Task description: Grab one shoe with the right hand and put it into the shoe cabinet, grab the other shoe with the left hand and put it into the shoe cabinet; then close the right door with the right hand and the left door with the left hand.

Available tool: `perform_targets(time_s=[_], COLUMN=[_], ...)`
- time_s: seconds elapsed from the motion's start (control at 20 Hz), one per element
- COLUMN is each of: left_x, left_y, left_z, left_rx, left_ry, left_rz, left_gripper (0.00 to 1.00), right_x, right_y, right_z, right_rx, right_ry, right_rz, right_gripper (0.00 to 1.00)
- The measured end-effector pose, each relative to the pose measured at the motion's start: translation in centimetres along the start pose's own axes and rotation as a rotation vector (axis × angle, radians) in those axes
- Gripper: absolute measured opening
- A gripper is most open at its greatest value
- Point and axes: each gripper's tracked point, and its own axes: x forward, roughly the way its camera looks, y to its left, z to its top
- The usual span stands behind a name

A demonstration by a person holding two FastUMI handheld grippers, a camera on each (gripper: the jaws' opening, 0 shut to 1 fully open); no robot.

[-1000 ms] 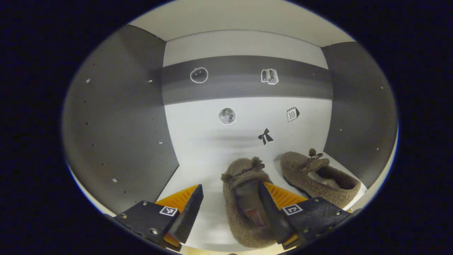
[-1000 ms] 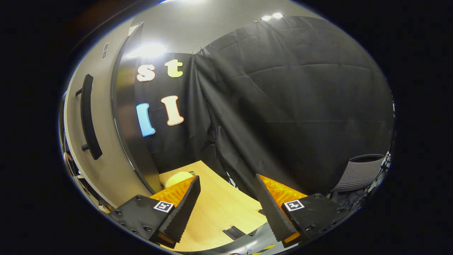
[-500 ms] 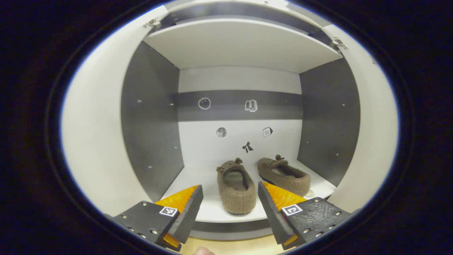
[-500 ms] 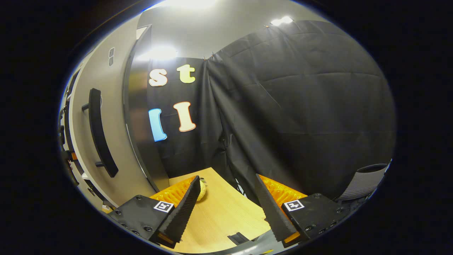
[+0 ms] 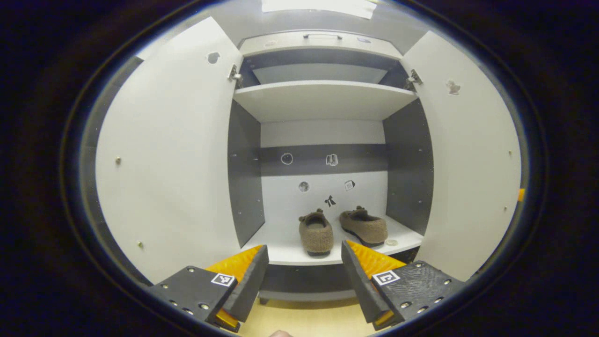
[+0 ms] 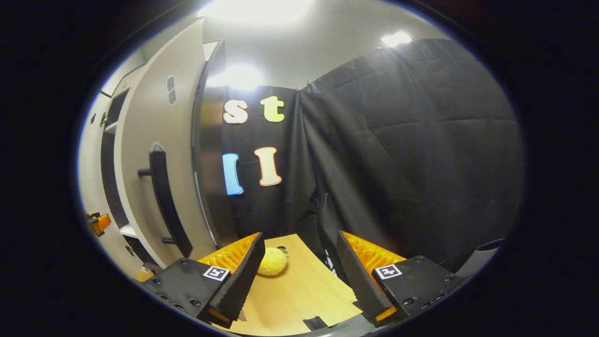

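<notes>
- The left claw (image 5: 304,274) is wide open and holds nothing; it points at the open cabinet (image 5: 323,98) from outside it.
- Both shoes are on the lower shelf (image 5: 290,252) of the cabinet. The left shoe (image 5: 316,232) stands with its heel to the front, and the right shoe (image 5: 364,226) lies just beside it, turned at an angle.
- A small round thing (image 5: 391,242) lies on the shelf near the right shoe; I cannot tell what it is.
- The left door (image 5: 173,154) and the right door (image 5: 468,154) are both swung open.
- The right claw (image 6: 299,271) is also wide open and empty, above the wooden desk (image 6: 299,295).
- In the right gripper view, the right door (image 6: 145,154) with its dark handle (image 6: 166,201) is to the left of this claw, not touched by it.
- A yellow soft thing (image 6: 272,262) lies on the desk beyond the claw's left finger.
</notes>
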Motion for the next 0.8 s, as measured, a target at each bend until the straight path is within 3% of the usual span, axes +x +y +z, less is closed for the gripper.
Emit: perform_targets(time_s=[0.05, 0.1, 0.15, 0.2, 0.25, 0.3, 0.35, 0.45, 0.5, 0.55, 0.65, 0.7, 0.75, 0.8], left_x=[-1.0, -2.1, -3.0, -3.9, -4.8, -5.5, -6.2, -7.5, -8.1, -8.5, -9.4, -9.8, -10.2, -10.6], left_y=[0.4, 0.6, 0.8, 1.0, 1.2, 1.3, 1.6, 1.8, 2.0, 2.0, 2.0, 1.9, 1.9, 2.0], left_z=[-0.3, -0.8, -1.2, -1.6, -1.7, -1.9, -2.2, -3.1, -3.6, -4.1, -5.1, -5.6, -6.1, -6.5], left_rx=[0.016, 0.019, 0.015, 0.006, -0.003, -0.010, -0.019, -0.041, -0.049, -0.058, -0.095, -0.115, -0.127, -0.132], left_ry=[-0.006, -0.002, 0.003, 0.003, 0.004, 0.004, 0.013, 0.034, 0.043, 0.057, 0.070, 0.071, 0.075, 0.076], left_rz=[0.001, -0.003, -0.013, -0.021, -0.030, -0.035, -0.036, -0.052, -0.059, -0.069, -0.098, -0.113, -0.123, -0.130], left_gripper=[0.97, 0.97, 0.90, 0.90, 0.90, 0.90, 0.90, 0.90, 0.90, 0.90, 0.90, 0.90, 0.87, 0.90], right_x=[0.0, 0.0, 0.0, 0.1, 0.0, 0.0, -0.4, 0.1, 0.2, 0.2, 0.2, -0.1, -0.1, -0.2], right_y=[0.8, 1.3, 1.7, 2.2, 2.8, 3.6, 4.5, 6.0, 6.6, 6.9, 7.6, 7.7, 7.9, 8.0], right_z=[0.3, 0.6, 1.1, 1.6, 2.1, 2.7, 3.1, 4.4, 4.9, 5.1, 5.3, 5.7, 6.0, 6.1], right_rx=[0.003, -0.002, -0.008, -0.012, -0.008, 0.003, 0.010, 0.014, 0.010, -0.004, -0.056, -0.090, -0.123, -0.140], right_ry=[-0.005, -0.011, -0.016, -0.022, -0.028, -0.033, -0.039, -0.056, -0.068, -0.074, -0.090, -0.107, -0.123, -0.134], right_rz=[0.029, 0.049, 0.061, 0.074, 0.085, 0.101, 0.121, 0.145, 0.150, 0.150, 0.148, 0.138, 0.127, 0.117], right_gripper=[0.92, 0.97, 0.97, 0.92, 0.97, 0.92, 0.97, 0.97, 0.92, 0.97, 0.97, 0.92, 0.92, 0.96])
